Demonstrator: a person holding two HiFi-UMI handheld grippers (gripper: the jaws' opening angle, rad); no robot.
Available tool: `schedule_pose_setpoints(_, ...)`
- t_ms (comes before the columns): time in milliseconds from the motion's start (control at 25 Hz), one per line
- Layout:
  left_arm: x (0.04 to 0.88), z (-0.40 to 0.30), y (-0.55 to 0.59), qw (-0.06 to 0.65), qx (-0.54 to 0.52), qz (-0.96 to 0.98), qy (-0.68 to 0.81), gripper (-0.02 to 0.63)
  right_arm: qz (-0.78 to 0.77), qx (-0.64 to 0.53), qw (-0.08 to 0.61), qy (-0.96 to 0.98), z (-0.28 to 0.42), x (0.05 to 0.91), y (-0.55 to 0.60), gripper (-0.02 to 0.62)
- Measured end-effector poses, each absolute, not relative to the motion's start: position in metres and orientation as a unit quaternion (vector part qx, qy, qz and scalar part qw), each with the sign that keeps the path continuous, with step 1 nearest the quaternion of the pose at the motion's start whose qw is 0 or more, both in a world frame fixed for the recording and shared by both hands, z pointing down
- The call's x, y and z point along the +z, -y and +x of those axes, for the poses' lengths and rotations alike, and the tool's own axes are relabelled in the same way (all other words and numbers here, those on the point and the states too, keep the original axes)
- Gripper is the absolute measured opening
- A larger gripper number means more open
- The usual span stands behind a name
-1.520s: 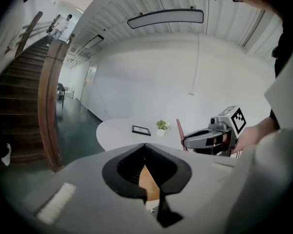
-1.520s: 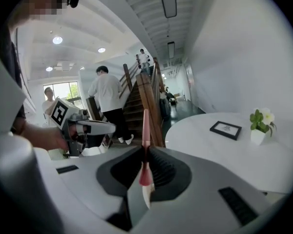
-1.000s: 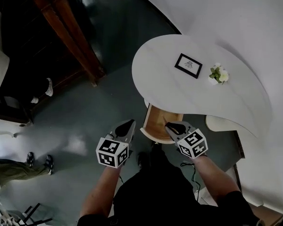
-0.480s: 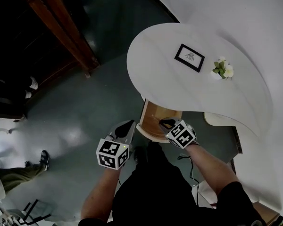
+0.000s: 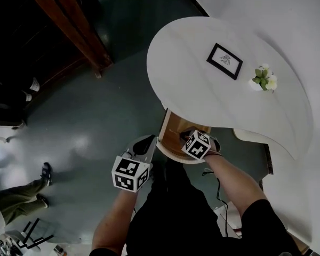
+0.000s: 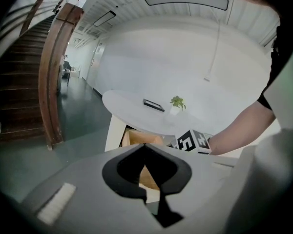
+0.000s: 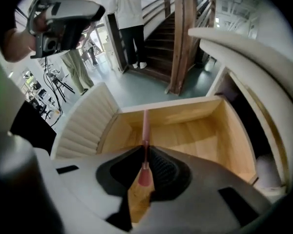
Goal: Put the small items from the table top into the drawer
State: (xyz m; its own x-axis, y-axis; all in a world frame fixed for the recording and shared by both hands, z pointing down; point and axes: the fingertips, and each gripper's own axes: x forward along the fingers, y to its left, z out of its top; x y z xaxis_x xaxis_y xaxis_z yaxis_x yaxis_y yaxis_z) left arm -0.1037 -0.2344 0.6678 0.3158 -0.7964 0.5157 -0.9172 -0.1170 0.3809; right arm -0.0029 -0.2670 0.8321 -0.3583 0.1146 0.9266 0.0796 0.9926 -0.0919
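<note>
The right gripper [image 7: 145,152] has its jaws pressed together on a thin pink stick [image 7: 145,125], possibly a pen, held over the open wooden drawer [image 7: 200,130] under the white table [image 5: 184,73]. The left gripper [image 6: 145,146] hangs nearby, jaws closed on nothing. A framed picture [image 5: 224,61] and a small plant [image 5: 264,80] stand on the table top.

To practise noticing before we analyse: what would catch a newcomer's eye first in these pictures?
The right claw, shut on a thin pink stick, hangs over the open wooden drawer, whose visible floor is bare. Just beyond the drawer, the curved white table bears a framed picture and a small potted plant.
</note>
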Motion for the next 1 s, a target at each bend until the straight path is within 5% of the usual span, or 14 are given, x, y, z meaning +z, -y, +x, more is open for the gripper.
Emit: schedule_pose_setpoints(1000,0.699,-0.119,0.199,0.363,0.119,0.715,0.585,0.011,-0.082,0.028,0.615,0.784,-0.011,0.905,0.275,0.072)
